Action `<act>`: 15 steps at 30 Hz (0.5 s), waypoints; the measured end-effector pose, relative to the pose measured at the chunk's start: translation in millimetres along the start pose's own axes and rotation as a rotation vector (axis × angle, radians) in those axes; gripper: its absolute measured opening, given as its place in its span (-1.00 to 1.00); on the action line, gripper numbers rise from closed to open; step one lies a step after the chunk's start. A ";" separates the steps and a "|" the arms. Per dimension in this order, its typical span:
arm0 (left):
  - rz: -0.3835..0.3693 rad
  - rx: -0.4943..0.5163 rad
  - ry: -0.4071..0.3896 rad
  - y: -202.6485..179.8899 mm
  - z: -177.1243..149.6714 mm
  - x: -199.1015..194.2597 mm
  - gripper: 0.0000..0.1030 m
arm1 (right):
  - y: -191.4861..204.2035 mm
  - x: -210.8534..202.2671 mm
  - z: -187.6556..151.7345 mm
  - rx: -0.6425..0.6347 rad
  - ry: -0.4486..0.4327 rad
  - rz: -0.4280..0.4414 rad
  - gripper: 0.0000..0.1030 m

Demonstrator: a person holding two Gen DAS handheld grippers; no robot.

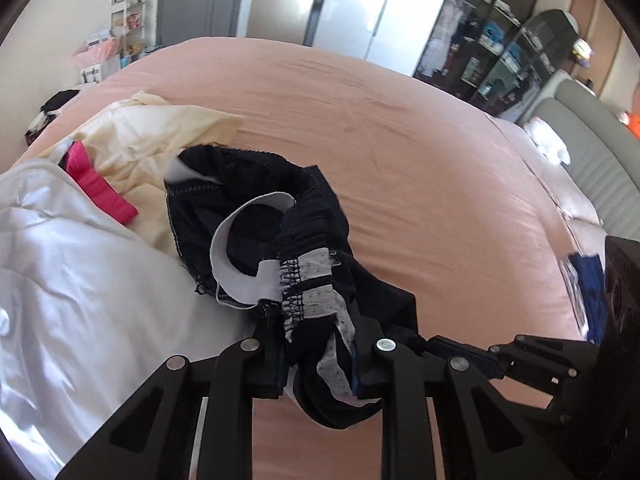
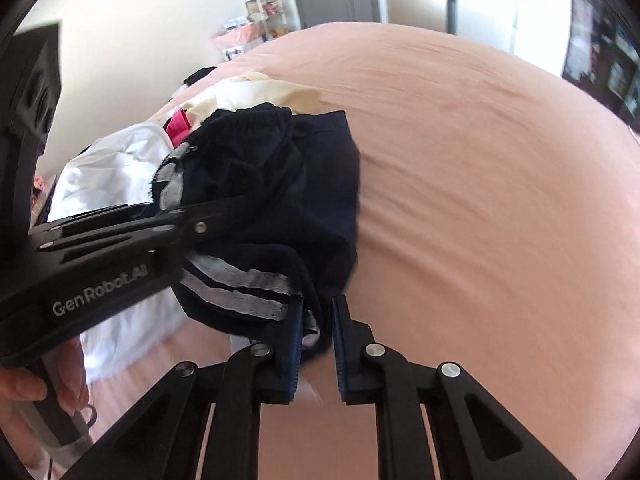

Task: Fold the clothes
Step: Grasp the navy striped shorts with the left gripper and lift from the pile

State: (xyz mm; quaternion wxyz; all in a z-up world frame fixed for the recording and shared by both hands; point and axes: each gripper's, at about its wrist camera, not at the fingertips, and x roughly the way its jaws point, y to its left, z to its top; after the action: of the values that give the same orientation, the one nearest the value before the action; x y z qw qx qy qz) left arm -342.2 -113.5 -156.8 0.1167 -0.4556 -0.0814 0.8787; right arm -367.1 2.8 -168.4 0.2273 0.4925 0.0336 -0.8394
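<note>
- Between the 2 fingers of the left gripper (image 1: 316,344), the bunched dark navy shorts (image 1: 256,216) are pinched at their grey-striped edge, hanging above the pink bedsheet (image 1: 420,152).
- Just right of that grip, the right gripper (image 2: 318,336) clamps the same garment's striped hem, its jaws not fully together.
- Left of both tools lie a white garment (image 1: 80,272), a cream garment (image 1: 160,136) and a magenta piece (image 1: 100,188).

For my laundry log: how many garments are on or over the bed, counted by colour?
Dark navy shorts, held by left gripper and right gripper: 1
White garment: 1
Cream garment: 1
Pink garment: 1
Total: 4
</note>
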 end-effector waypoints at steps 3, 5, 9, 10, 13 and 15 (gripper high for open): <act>-0.113 0.002 0.052 -39.6 -46.9 -17.8 -0.63 | -22.5 -35.1 -62.7 0.057 0.057 -0.048 -0.76; -0.146 0.009 0.098 -65.8 -82.2 -21.1 -0.63 | -39.5 -53.9 -100.8 0.123 0.106 -0.058 -0.76; -0.228 -0.004 0.187 -106.0 -146.8 -31.0 -0.63 | -69.1 -91.8 -158.6 0.275 0.150 -0.030 -0.72; -0.248 0.001 0.204 -114.9 -160.4 -36.8 -0.63 | -73.8 -99.7 -168.8 0.300 0.154 -0.032 -0.67; -0.282 0.053 0.231 -139.4 -190.7 -48.8 -0.63 | -85.4 -113.6 -190.2 0.346 0.155 0.003 0.04; -0.330 0.044 0.244 -145.6 -201.3 -51.5 -0.61 | -92.3 -120.0 -194.3 0.361 0.150 0.058 0.45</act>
State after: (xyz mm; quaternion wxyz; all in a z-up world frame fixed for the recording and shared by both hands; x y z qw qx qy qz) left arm -129.4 19.2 -195.4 0.2779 -0.5363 -0.1210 0.7877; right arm -198.3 181.7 -182.4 0.1563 0.5871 -0.1151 -0.7859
